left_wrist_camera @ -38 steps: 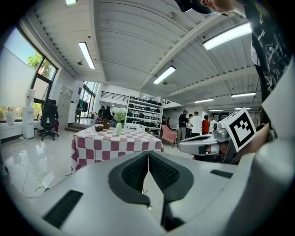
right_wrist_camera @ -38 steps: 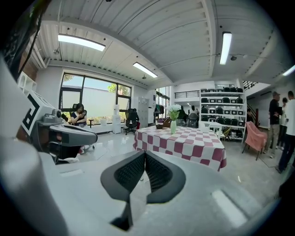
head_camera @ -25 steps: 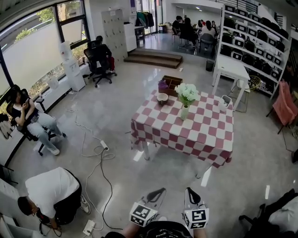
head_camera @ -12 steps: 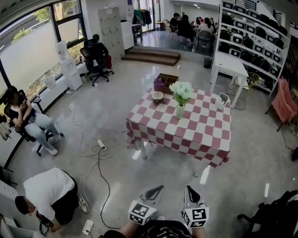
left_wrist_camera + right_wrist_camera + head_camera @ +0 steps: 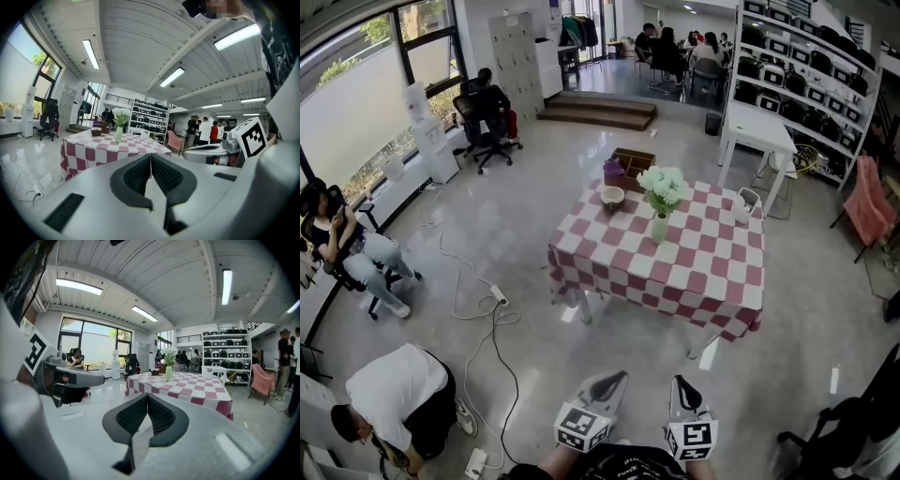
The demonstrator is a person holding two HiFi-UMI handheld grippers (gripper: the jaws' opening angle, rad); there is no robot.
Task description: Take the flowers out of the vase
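Now the worktop [image 5: 694, 272] with the checked cloth looks a bit nearer in the head view than a second ago, so the person seems to be walking up to it. The flowers [image 5: 663, 184] stand in the vase [image 5: 659, 228] near its middle, well away from both hands. The left gripper [image 5: 615, 380] and right gripper [image 5: 682, 385] hold nothing, jaws pressed together. More steps come before any grab.

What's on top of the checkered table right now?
A vase holding white flowers, a bowl, and a white container near the far right corner. The cloth covers the tabletop itself and hides whatever is under the table.
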